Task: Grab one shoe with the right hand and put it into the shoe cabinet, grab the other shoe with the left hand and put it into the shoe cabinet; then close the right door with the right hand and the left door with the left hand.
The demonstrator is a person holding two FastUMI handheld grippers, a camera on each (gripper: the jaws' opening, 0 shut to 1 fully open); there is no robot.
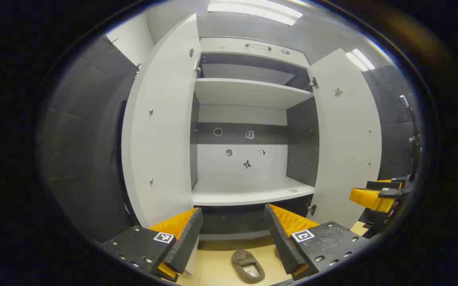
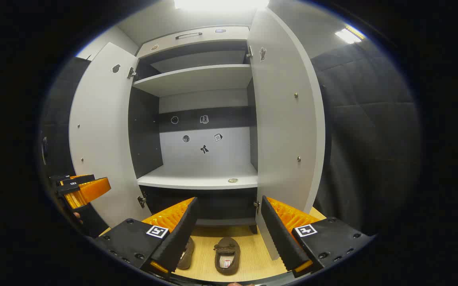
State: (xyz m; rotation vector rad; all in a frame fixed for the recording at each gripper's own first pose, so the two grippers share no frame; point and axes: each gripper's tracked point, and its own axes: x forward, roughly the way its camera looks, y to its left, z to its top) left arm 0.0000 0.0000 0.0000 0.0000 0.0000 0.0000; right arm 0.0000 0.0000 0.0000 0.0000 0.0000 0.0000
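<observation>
The white shoe cabinet (image 1: 249, 190) (image 2: 197, 180) stands in front of me with both doors swung wide and bare shelves. Two brown shoes lie on the wooden floor before it: one (image 2: 227, 250) (image 1: 248, 265) in plain sight, the other (image 2: 186, 254) half hidden behind a finger in the right gripper view. My left gripper (image 1: 233, 234) is open, above the floor in front of the cabinet, holding nothing. My right gripper (image 2: 229, 228) is open too, above the shoes. In the left gripper view the right gripper (image 1: 376, 196) shows at the right edge; in the right gripper view the left gripper (image 2: 80, 188) shows at the left.
The left door (image 1: 161, 131) (image 2: 101, 139) and the right door (image 1: 344, 135) (image 2: 284, 119) stick out toward me on either side. Dark padded wall panels (image 2: 372, 119) flank the cabinet. The light wooden floor (image 2: 253, 254) runs beneath.
</observation>
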